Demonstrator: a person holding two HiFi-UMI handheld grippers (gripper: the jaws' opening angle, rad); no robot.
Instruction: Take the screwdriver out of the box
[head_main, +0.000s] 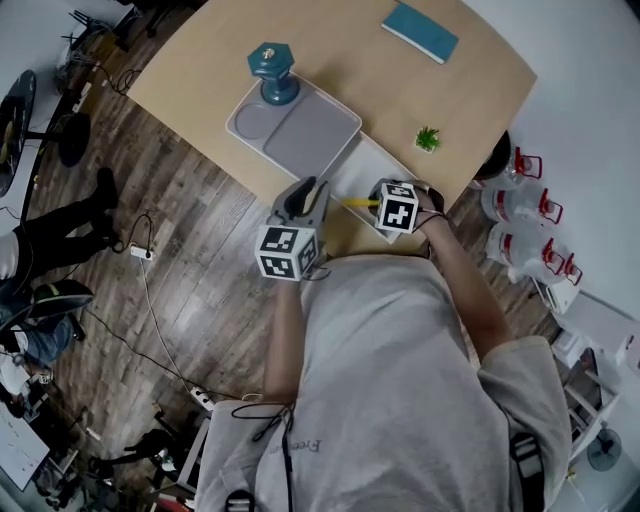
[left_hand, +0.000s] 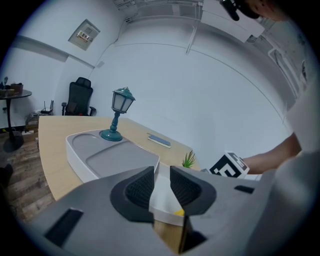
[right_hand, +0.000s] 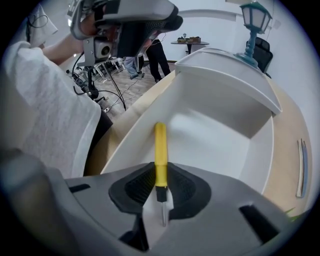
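A screwdriver (right_hand: 160, 150) with a yellow handle and thin metal shaft lies in the open white box (right_hand: 220, 105) at the table's near edge. My right gripper (right_hand: 160, 187) points steeply down into the box, its pads closed on the lower end of the handle. The head view shows the yellow handle (head_main: 357, 202) sticking out left of the right gripper (head_main: 382, 200). My left gripper (head_main: 305, 190) hovers just left of the box (head_main: 350, 172), open with nothing between its pads. In the left gripper view, the box corner (left_hand: 162, 197) shows through the gap of the left gripper (left_hand: 161, 187).
A grey two-part tray (head_main: 300, 125) stands beyond the box, with a teal lantern-shaped lamp (head_main: 272, 72) on its far end. A small green plant (head_main: 428, 138) and a blue book (head_main: 420, 30) sit further right on the wooden table. Cables lie on the floor at left.
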